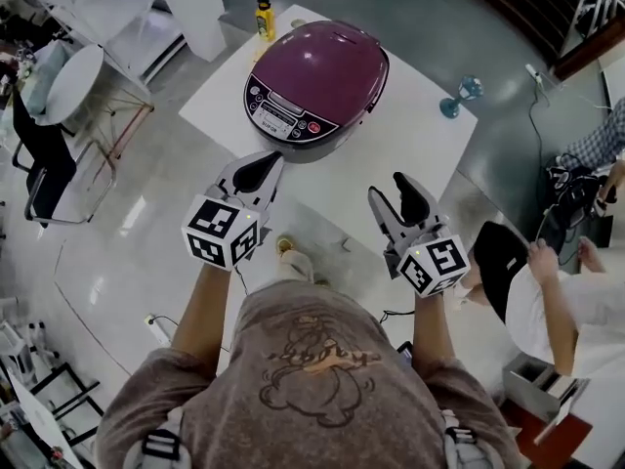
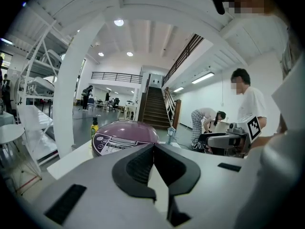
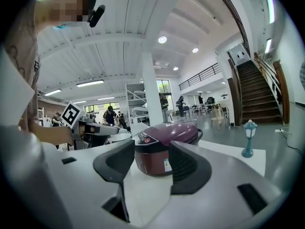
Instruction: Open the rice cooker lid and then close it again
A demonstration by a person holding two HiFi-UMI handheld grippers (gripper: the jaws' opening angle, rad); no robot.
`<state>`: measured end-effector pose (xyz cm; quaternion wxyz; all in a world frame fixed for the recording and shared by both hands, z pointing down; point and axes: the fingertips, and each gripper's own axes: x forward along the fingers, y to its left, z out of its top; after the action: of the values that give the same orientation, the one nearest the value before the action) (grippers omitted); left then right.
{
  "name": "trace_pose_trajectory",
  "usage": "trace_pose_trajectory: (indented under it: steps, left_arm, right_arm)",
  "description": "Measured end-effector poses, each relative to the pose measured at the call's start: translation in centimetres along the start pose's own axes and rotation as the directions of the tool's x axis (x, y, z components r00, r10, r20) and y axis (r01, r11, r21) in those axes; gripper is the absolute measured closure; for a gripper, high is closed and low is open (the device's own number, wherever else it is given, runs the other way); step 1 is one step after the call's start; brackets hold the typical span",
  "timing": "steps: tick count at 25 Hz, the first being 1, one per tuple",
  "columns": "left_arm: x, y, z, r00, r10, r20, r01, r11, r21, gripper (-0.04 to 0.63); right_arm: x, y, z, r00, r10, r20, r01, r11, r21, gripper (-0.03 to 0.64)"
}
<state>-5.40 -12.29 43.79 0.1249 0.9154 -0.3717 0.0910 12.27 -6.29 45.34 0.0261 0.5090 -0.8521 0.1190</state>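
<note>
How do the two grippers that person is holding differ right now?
The left gripper has its jaws together; the right gripper has its jaws apart, with nothing between them. The left gripper faces the control panel of the rice cooker; the right gripper looks at the rice cooker more from its side. Both are empty and touch nothing.

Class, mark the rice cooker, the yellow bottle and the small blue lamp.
rice cooker [image 1: 327, 71], head view, middle of its purple lid.
yellow bottle [image 1: 264, 20], head view, its body.
blue lamp [image 3: 249, 127], right gripper view, its lantern top.
</note>
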Motion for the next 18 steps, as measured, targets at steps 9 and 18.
trace_pose_trajectory:
  steps: [9, 18]
  left_arm:
    - [-3.8, -2.0, -2.2, 0.990, 0.038, 0.137, -0.039, 0.999, 0.004, 0.574]
    - [-4.2, -3.8, -5.6, 0.991, 0.050, 0.126, -0.050, 0.999, -0.002, 0.574]
  right_arm:
    - [-2.4, 2.0, -3.1, 0.999, -0.030, 0.036, 0.030, 1.000, -0.008, 0.491]
    - [-3.7, 1.8, -5.3, 0.996, -0.076, 0.042, 0.074, 0.996, 0.042, 0.584]
